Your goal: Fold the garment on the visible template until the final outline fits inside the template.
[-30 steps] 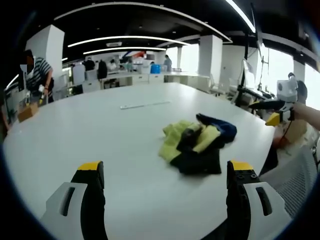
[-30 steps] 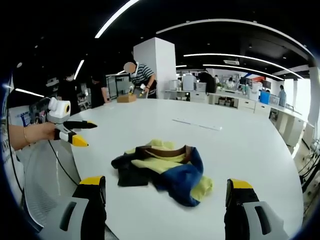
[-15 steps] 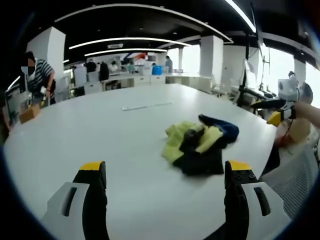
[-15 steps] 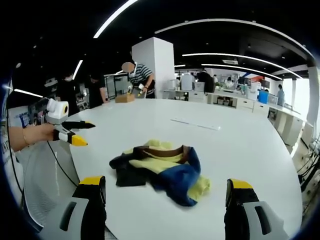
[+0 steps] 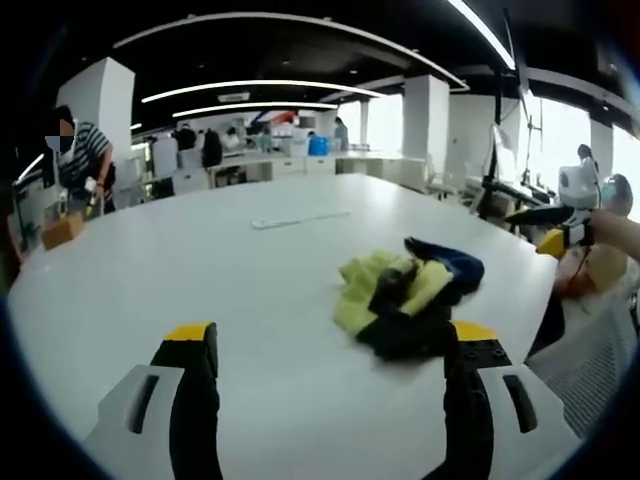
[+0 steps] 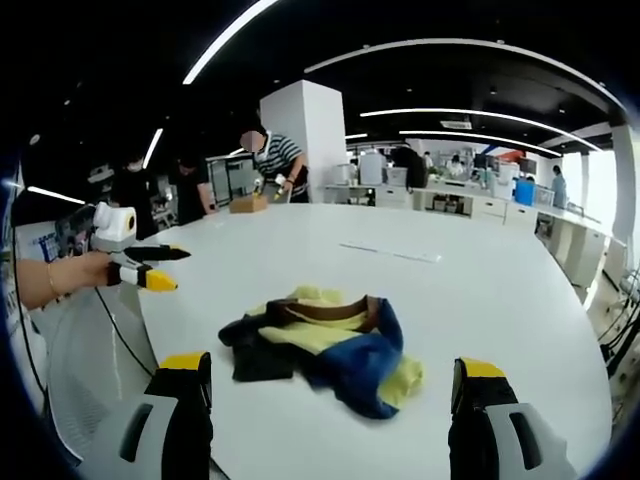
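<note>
Crumpled yellow, blue and black garment lies near table edge; left gripper and right gripper both gape, empty.

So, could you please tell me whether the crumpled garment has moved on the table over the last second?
No. The garment keeps its shape and its spot against the pale strip on the table; only the cameras drifted.

Garment lies crumpled in a loose heap on the white table, near its edge. Colours: yellow, black, blue, with a brown band. Unfolded, layers bunched and overlapping
</note>
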